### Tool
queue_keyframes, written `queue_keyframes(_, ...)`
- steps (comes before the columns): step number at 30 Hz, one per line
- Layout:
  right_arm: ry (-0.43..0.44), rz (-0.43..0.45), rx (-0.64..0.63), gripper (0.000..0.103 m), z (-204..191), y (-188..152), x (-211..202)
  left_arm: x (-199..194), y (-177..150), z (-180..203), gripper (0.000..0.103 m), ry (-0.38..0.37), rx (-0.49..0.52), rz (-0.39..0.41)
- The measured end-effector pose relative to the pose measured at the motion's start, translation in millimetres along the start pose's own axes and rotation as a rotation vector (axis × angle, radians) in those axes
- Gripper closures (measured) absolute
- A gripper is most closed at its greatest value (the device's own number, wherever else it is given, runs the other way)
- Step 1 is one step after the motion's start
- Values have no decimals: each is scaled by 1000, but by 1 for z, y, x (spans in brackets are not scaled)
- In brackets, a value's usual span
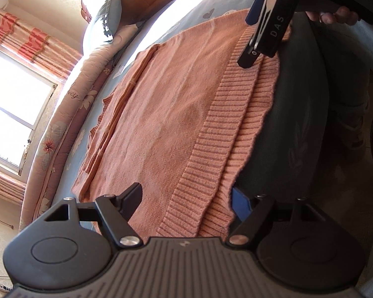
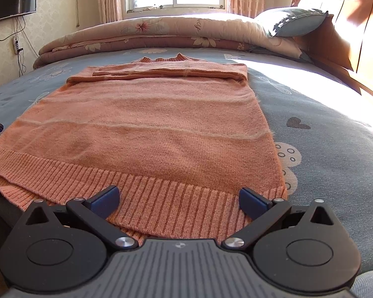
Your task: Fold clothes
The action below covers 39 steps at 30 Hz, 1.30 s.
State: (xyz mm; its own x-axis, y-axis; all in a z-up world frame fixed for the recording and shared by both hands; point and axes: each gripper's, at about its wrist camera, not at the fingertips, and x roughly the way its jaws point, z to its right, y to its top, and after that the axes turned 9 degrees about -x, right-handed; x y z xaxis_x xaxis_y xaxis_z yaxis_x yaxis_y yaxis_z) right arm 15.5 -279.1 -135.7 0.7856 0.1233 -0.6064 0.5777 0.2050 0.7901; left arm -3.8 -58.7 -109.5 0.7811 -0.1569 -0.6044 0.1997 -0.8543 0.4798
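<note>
An orange knitted sweater lies flat on a bed covered with a grey-blue patterned sheet. Its sleeves are already folded across the chest at the far end, near the collar, and its ribbed hem lies nearest the cameras, at the bed's edge. A rolled floral quilt and a pillow sit beyond it, under a bright window.

The right gripper hovers over the right part of the hem, its blue-padded fingers spread wide apart with the ribbing between them but not pinched. The left gripper sits at the hem's other corner, tilted, fingers likewise apart, one over the knit and one past the edge, holding nothing.

The hem shows two layers, slightly offset. If either gripper closes on only the top layer, lifting would likely peel the sweater open instead of folding it. Uneven grips could also skew the fold, and dragging might disturb the tucked sleeves
</note>
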Motion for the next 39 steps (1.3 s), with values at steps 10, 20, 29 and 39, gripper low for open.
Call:
queue_keyframes(10, 12, 23, -48, 0, -10, 14, -12, -3, -4, 4, 26, 23, 10, 10)
queue_keyframes(20, 50, -31, -70, 0, -14, 14, -2, -2, 2, 0, 26, 35, -30, 34)
queue_keyframes(29, 64, 42, -99, 0, -16, 24, -22, 3, 5, 9, 26, 43, 11, 52)
queue_keyframes(39, 258, 148, -348, 17, -47, 39, -43, -2, 5, -11, 25, 32, -77, 88)
